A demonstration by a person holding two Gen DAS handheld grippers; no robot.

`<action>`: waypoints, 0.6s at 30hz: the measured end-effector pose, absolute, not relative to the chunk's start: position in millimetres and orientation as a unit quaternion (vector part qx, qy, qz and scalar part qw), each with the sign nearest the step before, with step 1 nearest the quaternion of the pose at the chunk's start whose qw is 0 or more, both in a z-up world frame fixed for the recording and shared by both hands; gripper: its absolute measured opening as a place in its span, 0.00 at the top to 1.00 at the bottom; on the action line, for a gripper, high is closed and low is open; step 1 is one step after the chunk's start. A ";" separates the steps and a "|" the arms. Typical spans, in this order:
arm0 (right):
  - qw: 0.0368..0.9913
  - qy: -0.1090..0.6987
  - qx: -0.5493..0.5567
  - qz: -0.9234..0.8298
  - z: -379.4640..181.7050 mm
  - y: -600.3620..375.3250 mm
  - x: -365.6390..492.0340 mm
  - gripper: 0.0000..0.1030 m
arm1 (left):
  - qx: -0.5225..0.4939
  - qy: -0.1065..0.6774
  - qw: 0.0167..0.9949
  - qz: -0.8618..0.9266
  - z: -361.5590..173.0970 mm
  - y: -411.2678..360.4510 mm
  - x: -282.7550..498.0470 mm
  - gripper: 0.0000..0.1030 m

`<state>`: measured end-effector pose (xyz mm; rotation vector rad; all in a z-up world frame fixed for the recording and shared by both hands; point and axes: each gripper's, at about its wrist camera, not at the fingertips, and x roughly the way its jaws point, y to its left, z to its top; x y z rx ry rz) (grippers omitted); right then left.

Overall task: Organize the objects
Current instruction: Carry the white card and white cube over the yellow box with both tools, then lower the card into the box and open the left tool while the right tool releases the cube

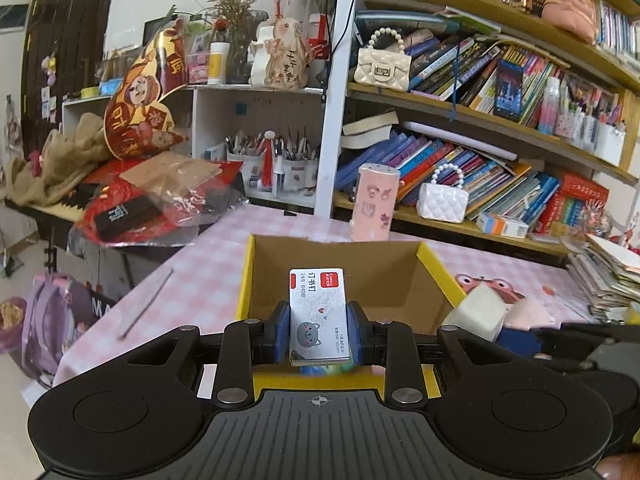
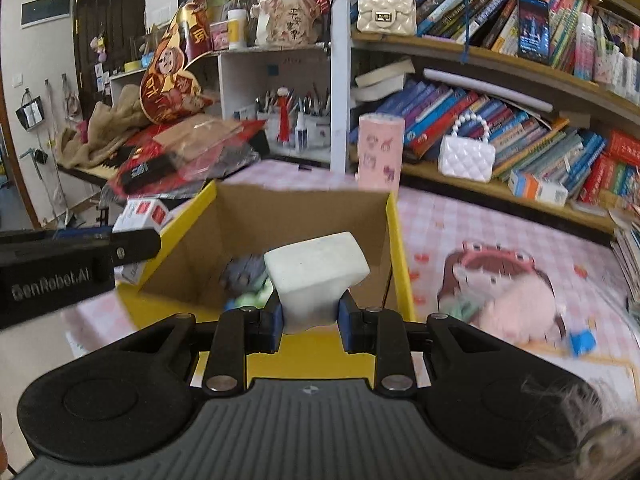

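Two grippers are each clamped on something, and we see both held over the same box. Our left gripper [image 1: 319,330] has its blue pads [image 1: 282,330] pressed tight on the long sides of a small staple box [image 1: 318,314], white with a red label and a grey cat face, standing upright between them. Our right gripper [image 2: 311,322] is closed just as narrowly on the lower part of a white foam block [image 2: 316,276], whose wider top bulges above the pads [image 2: 277,322].

Beyond both sets of fingers, at twelve o'clock, sits an open cardboard box [image 1: 436,268] with yellow outer walls. In the right wrist view we make out a few blurred things on its floor, grey and pale green, too smeared to name. In the left wrist view the foam block [image 1: 476,312] shows at three o'clock, at the box's right wall.

The box rests on a pink checked tablecloth [image 1: 200,276]. At twelve o'clock past it stands a pink cylinder tin [image 1: 372,204], and at two o'clock a crowded bookshelf [image 1: 500,120]. At four o'clock in the right wrist view a small blue thing [image 2: 582,342] lies on the cloth.
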<state>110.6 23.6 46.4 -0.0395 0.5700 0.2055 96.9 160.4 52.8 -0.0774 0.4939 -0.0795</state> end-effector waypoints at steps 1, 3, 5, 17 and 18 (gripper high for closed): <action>0.954 0.280 -0.022 0.102 46.3 23.1 119.9 0.75 | -0.035 0.248 0.967 -0.039 51.0 158.3 106.9 0.73; 0.953 0.283 -0.034 0.107 42.8 23.4 140.3 0.75 | -0.028 0.258 0.965 -0.038 46.5 154.3 122.5 0.73; 0.948 0.295 -0.046 0.113 36.3 24.8 160.5 0.75 | -0.020 0.273 0.961 -0.035 38.7 150.0 137.9 0.73; 0.895 0.384 -0.147 0.172 -7.6 48.2 244.2 0.75 | -0.013 0.344 0.939 -0.014 0.4 143.3 181.4 0.73; 0.891 0.391 -0.153 0.175 -10.3 49.5 248.1 0.75 | -0.013 0.347 0.938 -0.014 -1.4 142.9 183.1 0.73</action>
